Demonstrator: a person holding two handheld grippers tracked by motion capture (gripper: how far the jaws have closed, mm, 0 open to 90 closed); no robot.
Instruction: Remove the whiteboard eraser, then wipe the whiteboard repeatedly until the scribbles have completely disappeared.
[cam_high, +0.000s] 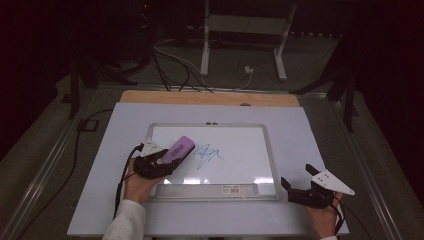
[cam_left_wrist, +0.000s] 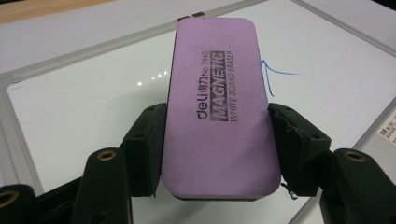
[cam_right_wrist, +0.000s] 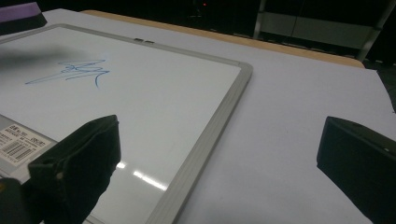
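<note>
A framed whiteboard lies flat on the white table top, with a blue marker scribble near its middle. My left gripper is shut on a purple magnetic whiteboard eraser, held over the board's left part just left of the scribble. In the left gripper view the eraser sits clamped between both jaws, printed face up, with a bit of the blue scribble showing past its right edge. My right gripper rests open on the table right of the board's lower right corner, nothing between its fingers.
The white table sheet leaves bare room right of and behind the board. A wooden edge runs along the far side. Beyond it are cables and a white metal stand on the floor. A barcode label sits on the board's bottom tray.
</note>
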